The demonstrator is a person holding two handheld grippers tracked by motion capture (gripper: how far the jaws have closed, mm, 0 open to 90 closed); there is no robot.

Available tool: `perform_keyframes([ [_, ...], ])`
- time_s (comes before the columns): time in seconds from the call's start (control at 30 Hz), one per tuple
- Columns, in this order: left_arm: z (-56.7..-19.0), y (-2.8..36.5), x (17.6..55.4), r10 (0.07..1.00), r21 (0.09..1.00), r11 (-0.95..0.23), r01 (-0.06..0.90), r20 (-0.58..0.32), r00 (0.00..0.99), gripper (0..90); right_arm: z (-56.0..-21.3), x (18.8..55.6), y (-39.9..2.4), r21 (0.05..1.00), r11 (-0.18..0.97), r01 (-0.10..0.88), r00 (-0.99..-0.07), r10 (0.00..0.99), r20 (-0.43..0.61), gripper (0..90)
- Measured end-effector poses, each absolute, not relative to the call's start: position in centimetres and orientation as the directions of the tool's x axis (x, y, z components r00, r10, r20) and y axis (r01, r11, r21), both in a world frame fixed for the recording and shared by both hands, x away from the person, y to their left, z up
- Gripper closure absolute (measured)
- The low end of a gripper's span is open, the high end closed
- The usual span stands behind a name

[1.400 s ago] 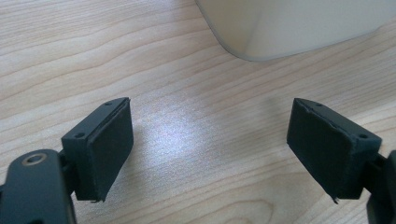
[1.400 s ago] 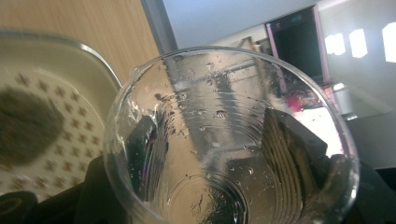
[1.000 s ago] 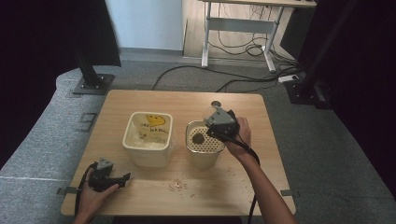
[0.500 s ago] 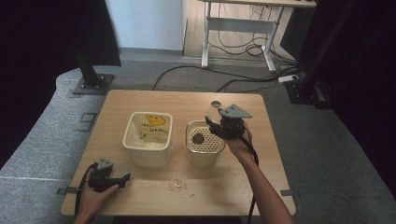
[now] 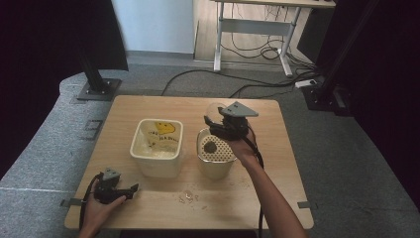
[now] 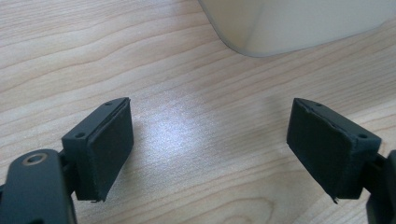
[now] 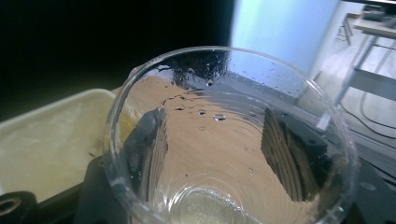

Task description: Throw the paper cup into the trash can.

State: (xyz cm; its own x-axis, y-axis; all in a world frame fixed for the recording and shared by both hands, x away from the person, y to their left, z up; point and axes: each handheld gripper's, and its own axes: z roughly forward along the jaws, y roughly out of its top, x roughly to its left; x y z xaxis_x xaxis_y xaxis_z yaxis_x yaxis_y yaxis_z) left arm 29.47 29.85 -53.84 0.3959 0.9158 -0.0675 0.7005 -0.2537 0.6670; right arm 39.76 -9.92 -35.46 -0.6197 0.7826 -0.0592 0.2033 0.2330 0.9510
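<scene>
near edge of wooden table (image 5: 163, 106): left gripper (image 5: 130, 189) resting there, jaws spread, nothing between. just beyond, cream tub (image 5: 157, 148) and round strainer cup (image 5: 216, 154) with dark lump (image 5: 210, 147) on the mesh. above strainer cup: right gripper (image 5: 210, 121) pinching clear plastic cup (image 7: 229, 140), wet inside, seemingly emptied. probably pouring step finished; next, to put the cup down upright, apart from the strainer cup.

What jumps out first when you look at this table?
The clear plastic cup, wet with droplets, gripped in the right gripper above the round strainer tub with a dark lump on its mesh. Left of that stands a cream square tub; the left gripper rests open at the table's near-left corner.
</scene>
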Motion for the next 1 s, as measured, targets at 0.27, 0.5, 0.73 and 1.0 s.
perform_keyframes([
  [0.27, -53.8, 29.8, 29.3, 0.911, 0.669, -0.253, 0.699, -0.078, 0.404, 15.0, -34.9, 41.4, -2.3, 0.94, 0.265, 0.215, -0.714, 0.699, -0.033, 39.7],
  [0.5, -53.9, 29.4, 29.3, 0.902, 0.663, -0.276, 0.696, -0.072, 0.426, 15.1, -36.6, 43.6, 4.0, 0.905, 0.319, 0.282, -0.776, 0.63, 0.019, 26.7],
  [0.73, -54.0, 29.6, 29.4, 0.9, 0.661, -0.279, 0.697, -0.073, 0.43, 15.3, -37.4, 44.5, 5.1, 0.858, 0.379, 0.347, -0.774, 0.632, 0.034, 13.6],
  [1.0, -53.9, 29.6, 29.4, 0.908, 0.663, -0.263, 0.701, -0.075, 0.413, 15.3, -36.3, 43.4, 2.7, 0.879, 0.36, 0.312, -0.767, 0.642, 0.009, 14.0],
])
